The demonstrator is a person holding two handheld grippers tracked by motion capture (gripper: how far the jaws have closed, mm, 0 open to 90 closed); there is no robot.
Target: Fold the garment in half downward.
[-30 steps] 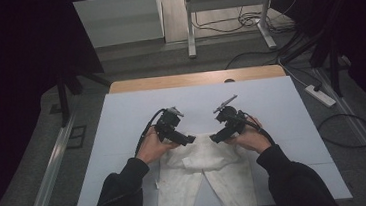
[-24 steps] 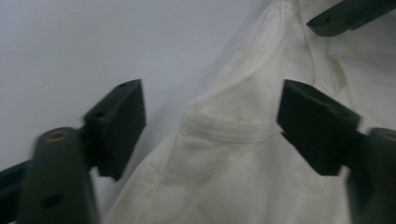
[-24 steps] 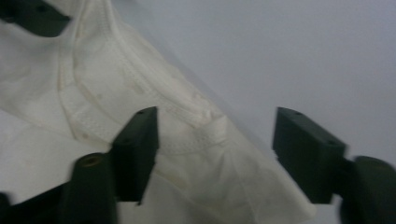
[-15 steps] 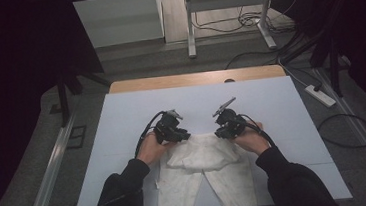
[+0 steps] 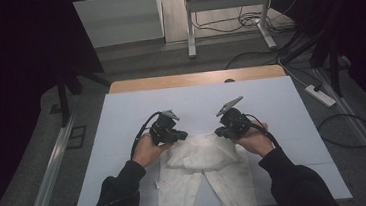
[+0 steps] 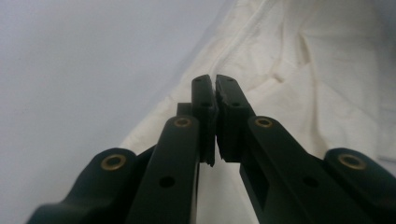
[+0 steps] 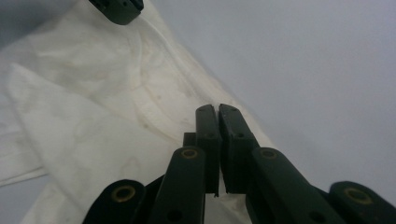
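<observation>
White trousers (image 5: pixel 205 174) lie flat at lower centre of the high view on the pale table sheet (image 5: pixel 122 118), waistband toward the middle of the frame, both legs running down to the bottom edge, so the long axis is vertical in frame

Left gripper (image 5: pixel 180 135) sits on the waistband's left corner, right gripper (image 5: pixel 220 132) on its right corner, each hand equally near its own corner, tips pointing inward at each other across the waist

Jaws on both have just been closing and now stand together. In the left gripper view the left gripper (image 6: pixel 215 95) has its pads met with the cloth edge (image 6: pixel 299 93) running right under them; in the right gripper view the right gripper (image 7: pixel 218 119) looks the same against the waistband seam (image 7: pixel 154 116). My read is both are pinched on the waistband hem, though the fabric actually between the pads is hidden by the jaws

Coming move hinges on that: garment hangs below the two grip points in frame, so lifting or folding would pull the waist toward the legs along the long axis

Material: thin woven cotton-like cloth, off-white, creased, faint stains, stitched seams; limp, will drape. Sheet is smooth and matte, wooden table edge (image 5: pixel 194 78) at the far side
</observation>
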